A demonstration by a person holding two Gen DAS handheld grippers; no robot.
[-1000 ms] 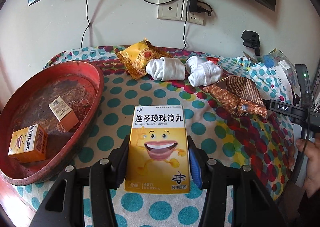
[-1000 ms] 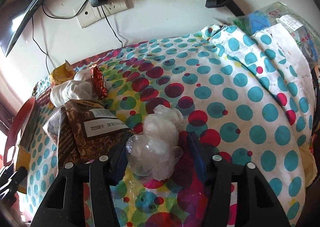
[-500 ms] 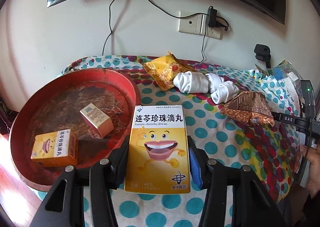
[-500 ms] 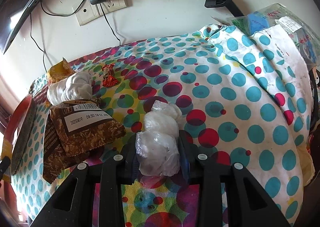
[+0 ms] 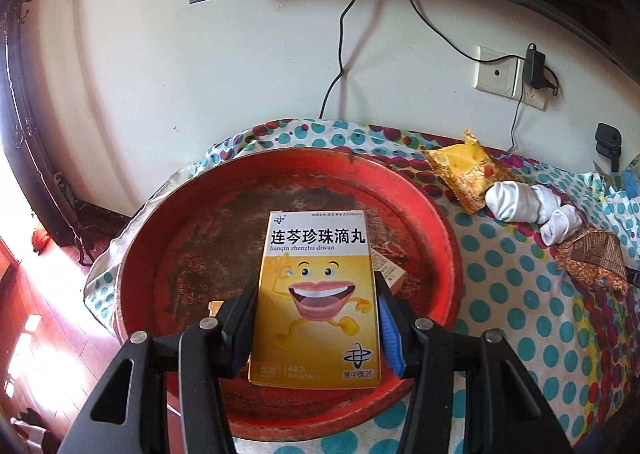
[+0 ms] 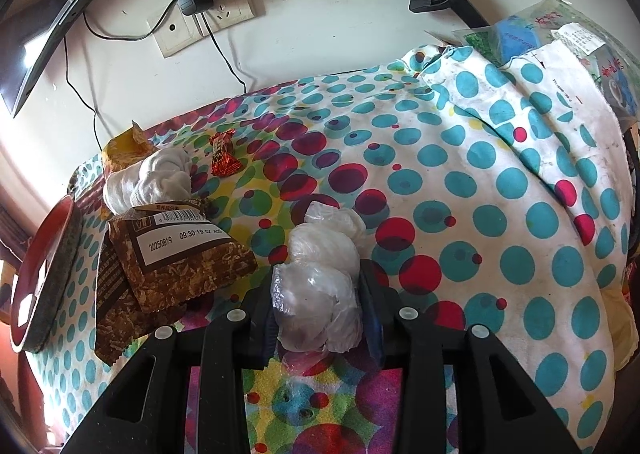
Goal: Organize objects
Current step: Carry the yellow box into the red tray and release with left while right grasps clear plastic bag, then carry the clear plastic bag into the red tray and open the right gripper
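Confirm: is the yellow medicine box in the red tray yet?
Not yet: the yellow medicine box is clamped in the left gripper, over the red tray.

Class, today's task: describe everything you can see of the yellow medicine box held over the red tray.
The yellow medicine box is a flat cardboard carton with a white top band carrying black Chinese characters and "lianqin zhenzhu diwan". Below is a cartoon yellow face with a wide red mouth, and a logo in the bottom corner. It looks closed and undented, its printed face towards the camera. The left tool clamps its two long side edges, holding it above the worn red tray.
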